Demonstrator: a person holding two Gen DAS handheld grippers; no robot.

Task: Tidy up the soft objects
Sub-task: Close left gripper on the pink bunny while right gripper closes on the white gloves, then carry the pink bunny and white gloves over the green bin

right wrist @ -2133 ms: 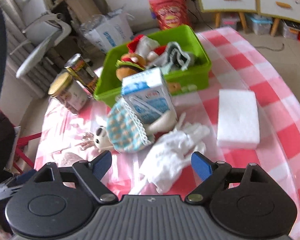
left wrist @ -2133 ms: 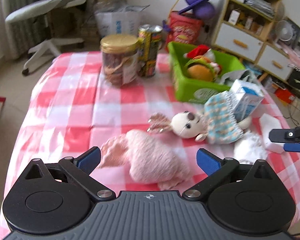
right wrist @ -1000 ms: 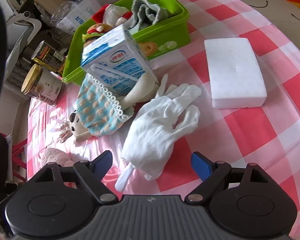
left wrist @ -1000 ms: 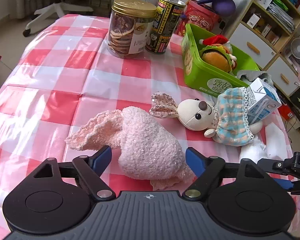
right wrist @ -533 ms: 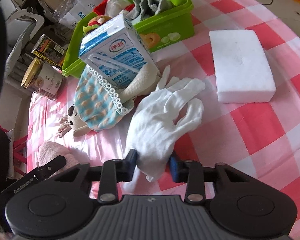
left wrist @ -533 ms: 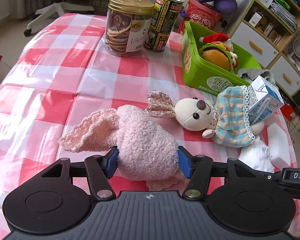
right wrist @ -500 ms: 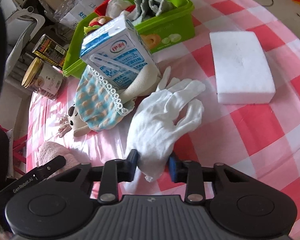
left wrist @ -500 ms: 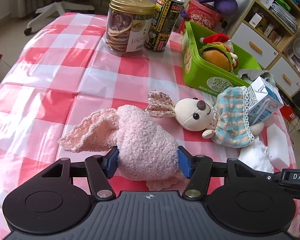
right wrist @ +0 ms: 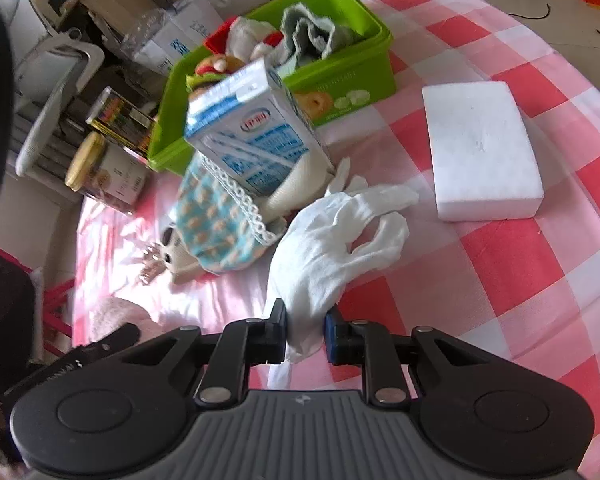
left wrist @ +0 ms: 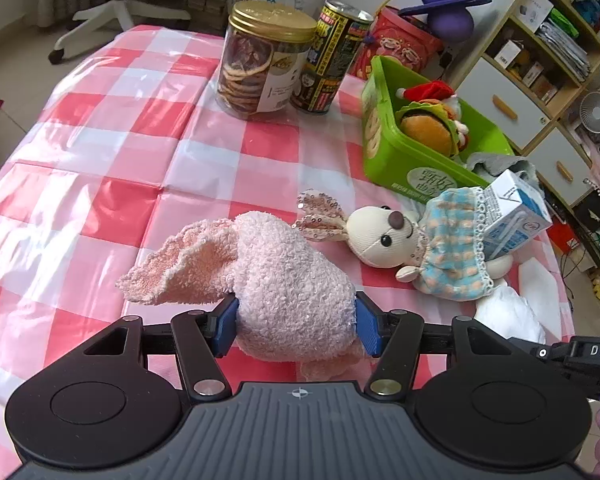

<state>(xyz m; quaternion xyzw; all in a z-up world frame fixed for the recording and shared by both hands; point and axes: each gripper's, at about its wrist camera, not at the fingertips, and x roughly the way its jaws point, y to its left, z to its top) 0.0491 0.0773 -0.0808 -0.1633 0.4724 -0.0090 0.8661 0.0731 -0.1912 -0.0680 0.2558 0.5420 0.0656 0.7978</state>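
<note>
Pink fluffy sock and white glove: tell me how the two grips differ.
The pink fluffy sock is bulky, so the left gripper clamps it with jaws set wide; the white glove is thin, and the right gripper pinches it with jaws nearly together. The sock is held mid-body, the glove at its cuff. Both are soft.

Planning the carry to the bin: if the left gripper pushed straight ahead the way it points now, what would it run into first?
The left gripper is shut on the pink fuzzy sock. Straight ahead lies bare checkered tablecloth, then probably the gold-lidded jar and the dark can beside it. The plush bunny seems just right of that line.
</note>
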